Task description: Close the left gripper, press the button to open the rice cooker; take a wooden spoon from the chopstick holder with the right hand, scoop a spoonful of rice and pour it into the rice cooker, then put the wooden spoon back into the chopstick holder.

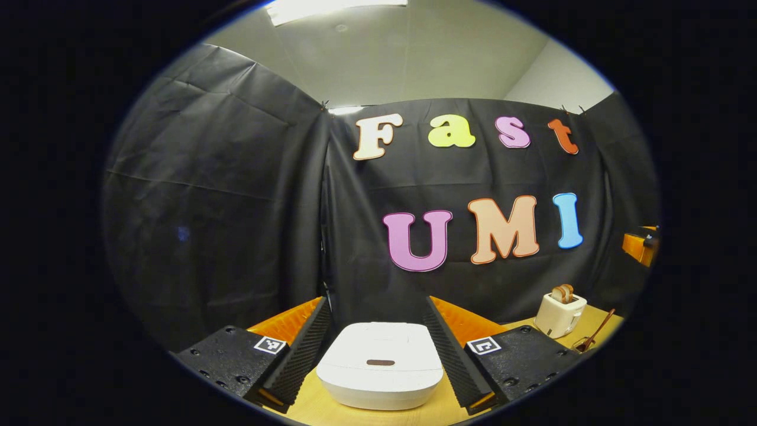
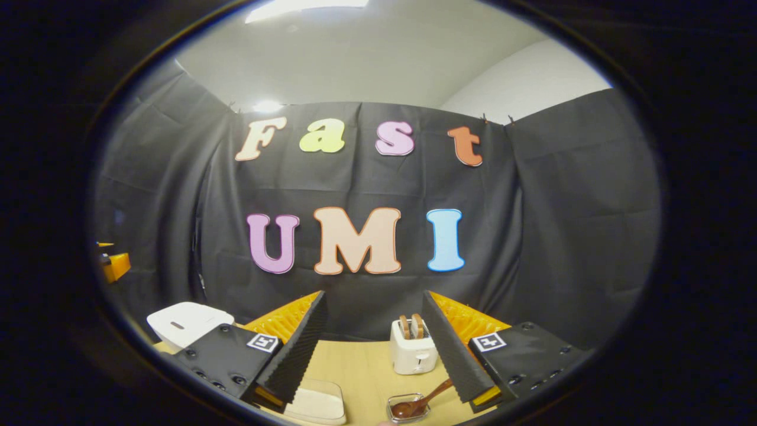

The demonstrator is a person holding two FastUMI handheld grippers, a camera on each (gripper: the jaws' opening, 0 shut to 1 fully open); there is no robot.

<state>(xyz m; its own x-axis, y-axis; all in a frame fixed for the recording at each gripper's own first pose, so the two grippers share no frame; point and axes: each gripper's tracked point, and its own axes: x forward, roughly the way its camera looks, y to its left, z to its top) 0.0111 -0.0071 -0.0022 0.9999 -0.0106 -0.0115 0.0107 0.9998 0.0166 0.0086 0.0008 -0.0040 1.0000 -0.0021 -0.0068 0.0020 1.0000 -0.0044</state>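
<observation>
The white rice cooker [image 1: 380, 364] stands shut on the wooden table [image 1: 313, 408], straight ahead between the fingers of my left gripper [image 1: 376, 300], which is open and apart from it. A dark oval button [image 1: 380, 362] sits on the lid's front. My right gripper [image 2: 374, 294] is open and holds nothing. Just below its right finger the wooden spoon [image 2: 421, 402] leans in a small clear holder [image 2: 407, 409]. A clear box of white rice [image 2: 316, 402] lies below its left finger. The rice cooker [image 2: 186, 322] stands far left in the right gripper view.
A white toaster [image 2: 414, 352] with two slices stands at the back of the table [image 2: 366, 367], also at the right as the toaster [image 1: 559, 313] in the left gripper view, beside the spoon [image 1: 597, 334]. Black cloth walls close the booth.
</observation>
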